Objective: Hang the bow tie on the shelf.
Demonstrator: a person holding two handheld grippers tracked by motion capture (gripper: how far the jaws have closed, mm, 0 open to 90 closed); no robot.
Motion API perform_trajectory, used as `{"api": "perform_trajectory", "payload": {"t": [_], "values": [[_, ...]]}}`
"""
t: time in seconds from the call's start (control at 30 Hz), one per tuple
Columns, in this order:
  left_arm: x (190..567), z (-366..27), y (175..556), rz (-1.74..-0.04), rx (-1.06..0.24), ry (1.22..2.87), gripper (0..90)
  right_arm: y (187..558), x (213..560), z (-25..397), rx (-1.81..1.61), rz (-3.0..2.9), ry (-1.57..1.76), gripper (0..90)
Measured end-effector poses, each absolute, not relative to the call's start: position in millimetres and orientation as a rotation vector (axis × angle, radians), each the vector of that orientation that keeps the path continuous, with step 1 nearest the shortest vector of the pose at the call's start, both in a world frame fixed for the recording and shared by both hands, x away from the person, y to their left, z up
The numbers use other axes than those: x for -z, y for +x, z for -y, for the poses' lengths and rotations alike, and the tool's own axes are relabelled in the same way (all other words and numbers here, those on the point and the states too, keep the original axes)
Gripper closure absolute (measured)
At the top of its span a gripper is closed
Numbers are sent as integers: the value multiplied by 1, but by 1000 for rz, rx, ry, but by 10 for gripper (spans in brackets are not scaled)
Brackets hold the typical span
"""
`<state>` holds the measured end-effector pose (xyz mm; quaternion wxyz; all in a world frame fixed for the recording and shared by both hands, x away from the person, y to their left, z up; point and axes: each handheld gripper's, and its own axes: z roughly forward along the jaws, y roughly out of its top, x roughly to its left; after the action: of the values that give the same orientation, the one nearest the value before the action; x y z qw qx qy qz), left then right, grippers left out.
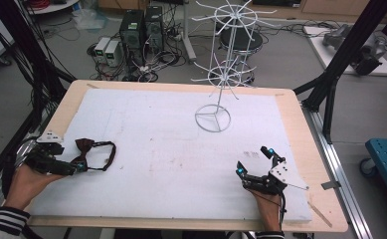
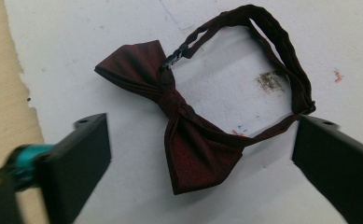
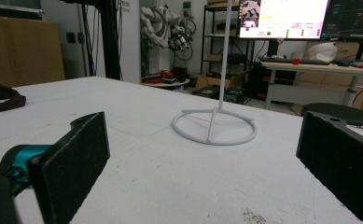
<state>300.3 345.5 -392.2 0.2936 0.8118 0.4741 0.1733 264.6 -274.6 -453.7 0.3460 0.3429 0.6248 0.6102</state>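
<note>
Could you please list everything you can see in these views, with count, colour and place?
Bow tie: one, dark maroon with a looped strap, flat on the sheet at the near left, in front of the left gripper.
Rack: one, white wire, two tiers of spokes on a ring base, standing at the far middle of the sheet.
Sheet: one, white, covering most of the table.
Table: one, light wood, its rim showing around the sheet.
Computers: two, dark, on the floor beyond the table.
Stool: one, black, on the floor behind the rack.
Left gripper: one, black, open, jaws either side of the bow tie.
Right gripper: one, black, open, near right.
</note>
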Motion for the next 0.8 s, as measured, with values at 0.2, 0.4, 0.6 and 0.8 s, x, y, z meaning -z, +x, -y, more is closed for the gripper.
{"api": "perform_trajectory", "payload": {"t": [0.2,0.4,0.6,0.8], "values": [[393,-346,304,-1270,-431,2185,126,264,454,274,-1586,-1625,895,19],[397,-345,308,-1293,-414,2204,126,265,454,275,-1585,-1622,891,19],[399,-345,311,-1313,-390,2232,169,265,454,275,-1586,-1620,891,19],[402,-345,315,-1336,-349,2255,242,265,454,275,-1586,-1620,889,18]]}}
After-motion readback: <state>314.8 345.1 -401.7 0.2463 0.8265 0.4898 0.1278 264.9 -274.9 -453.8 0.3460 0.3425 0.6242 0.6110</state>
